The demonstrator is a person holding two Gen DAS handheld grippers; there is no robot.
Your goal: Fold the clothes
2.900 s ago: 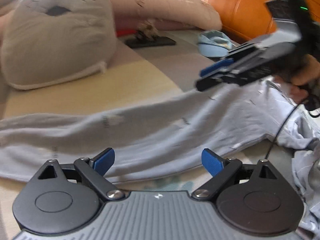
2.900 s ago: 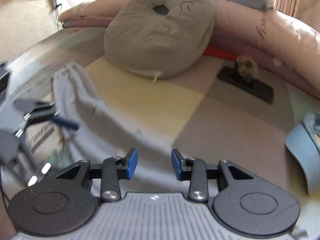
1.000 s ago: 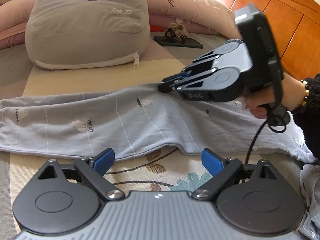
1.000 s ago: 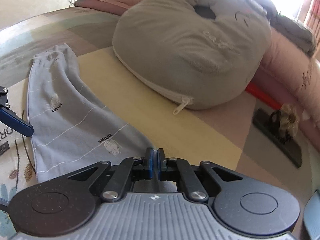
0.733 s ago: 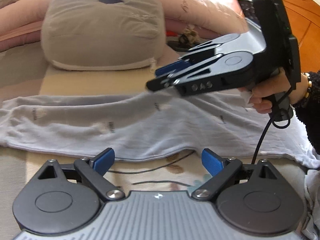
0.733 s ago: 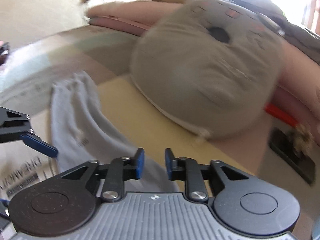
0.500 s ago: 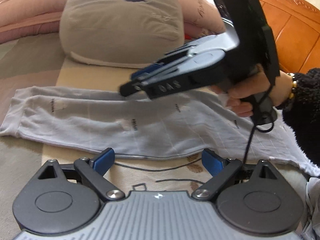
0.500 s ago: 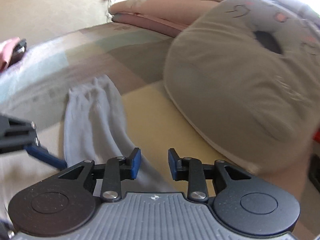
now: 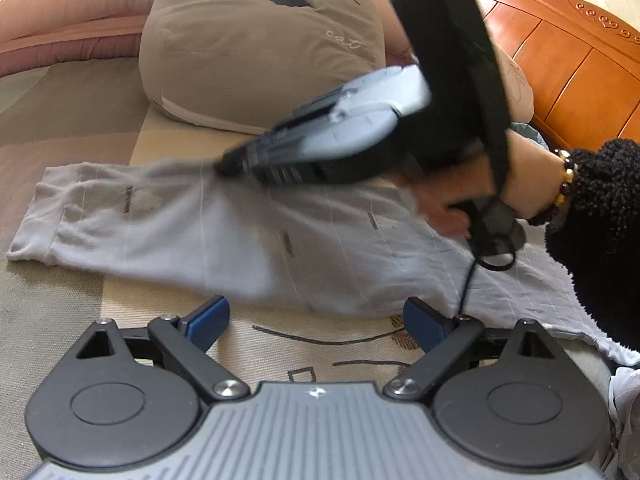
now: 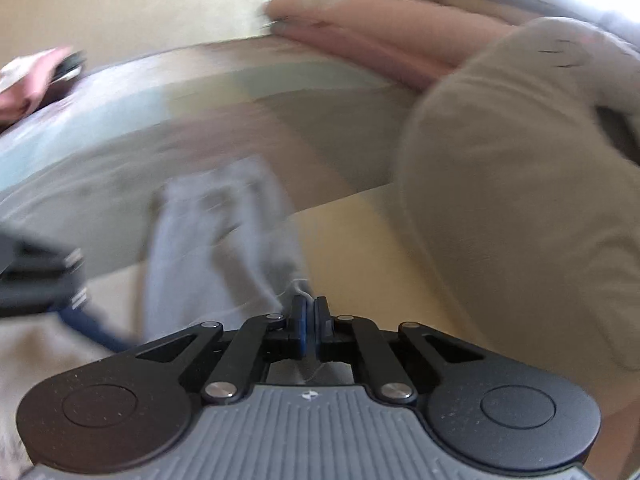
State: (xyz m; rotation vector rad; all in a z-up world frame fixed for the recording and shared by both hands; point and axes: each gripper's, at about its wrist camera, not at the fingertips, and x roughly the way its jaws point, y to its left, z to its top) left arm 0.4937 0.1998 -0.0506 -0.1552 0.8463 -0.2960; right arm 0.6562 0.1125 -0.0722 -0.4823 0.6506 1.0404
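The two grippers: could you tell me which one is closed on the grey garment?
The right gripper, pinching the grey garment; the left gripper is open.

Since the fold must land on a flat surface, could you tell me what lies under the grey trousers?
The grey trousers lie on a patterned bedspread with leaf and line drawings at their near edge. Whatever is directly beneath the cloth is covered and cannot be seen.
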